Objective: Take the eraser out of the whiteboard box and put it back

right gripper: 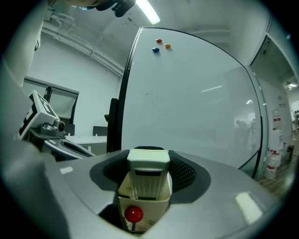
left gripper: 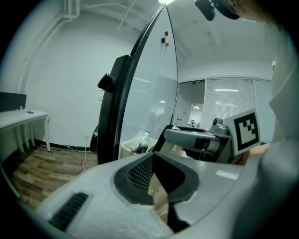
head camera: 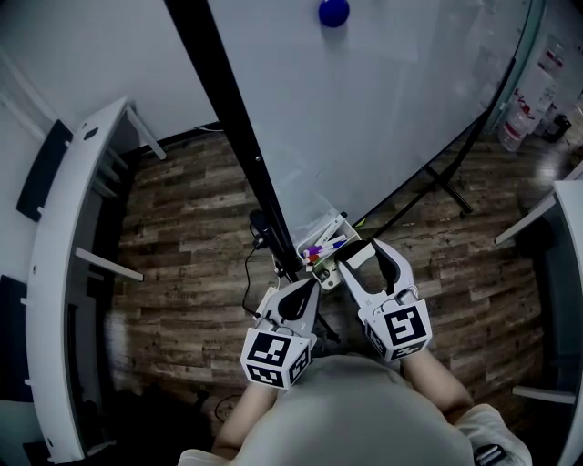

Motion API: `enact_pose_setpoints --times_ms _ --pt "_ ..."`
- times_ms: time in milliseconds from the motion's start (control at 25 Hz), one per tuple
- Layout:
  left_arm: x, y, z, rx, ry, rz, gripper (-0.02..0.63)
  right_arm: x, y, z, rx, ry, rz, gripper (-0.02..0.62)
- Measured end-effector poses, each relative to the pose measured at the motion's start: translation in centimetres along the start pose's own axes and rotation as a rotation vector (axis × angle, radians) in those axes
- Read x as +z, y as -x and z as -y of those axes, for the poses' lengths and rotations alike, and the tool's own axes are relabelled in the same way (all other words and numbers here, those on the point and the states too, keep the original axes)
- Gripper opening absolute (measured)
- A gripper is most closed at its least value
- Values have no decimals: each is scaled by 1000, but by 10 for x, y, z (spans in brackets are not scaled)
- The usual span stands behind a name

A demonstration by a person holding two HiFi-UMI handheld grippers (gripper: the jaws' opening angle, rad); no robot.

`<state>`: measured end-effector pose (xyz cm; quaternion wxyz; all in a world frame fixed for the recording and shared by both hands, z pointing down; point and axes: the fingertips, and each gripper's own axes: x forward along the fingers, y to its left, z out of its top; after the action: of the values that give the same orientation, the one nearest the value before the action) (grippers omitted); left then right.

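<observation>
The white whiteboard box [head camera: 321, 238] hangs low on the board's black post and holds coloured markers [head camera: 321, 248]. My right gripper [head camera: 355, 258] hovers just right of it, shut on the cream eraser [head camera: 362, 252]. In the right gripper view the eraser [right gripper: 148, 179] stands upright between the pads [right gripper: 180, 172] of the right gripper [right gripper: 148, 154], its lower end at the box's rim [right gripper: 140, 205], beside a red ball-headed pin [right gripper: 135, 214]. My left gripper [head camera: 308, 284] sits below the box, shut and empty. In the left gripper view the left gripper [left gripper: 153, 158] faces the box [left gripper: 133, 147].
The whiteboard [head camera: 364, 91] leans on a black post [head camera: 228, 118] over a wooden floor, with a blue magnet [head camera: 333, 12] near its top. A white desk [head camera: 64, 273] stands at the left, another [head camera: 565, 227] at the right. A cable [head camera: 248, 273] trails by the post.
</observation>
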<state>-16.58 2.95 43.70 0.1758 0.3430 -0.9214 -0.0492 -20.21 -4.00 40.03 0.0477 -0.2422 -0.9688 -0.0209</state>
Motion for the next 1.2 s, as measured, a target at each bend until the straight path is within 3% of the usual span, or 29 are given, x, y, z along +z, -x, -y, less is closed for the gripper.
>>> enact_pose_setpoints --times_ms 1200 --pt "-1 -2 3 2 7 3 2 -35 -15 0 19 4 -92 267"
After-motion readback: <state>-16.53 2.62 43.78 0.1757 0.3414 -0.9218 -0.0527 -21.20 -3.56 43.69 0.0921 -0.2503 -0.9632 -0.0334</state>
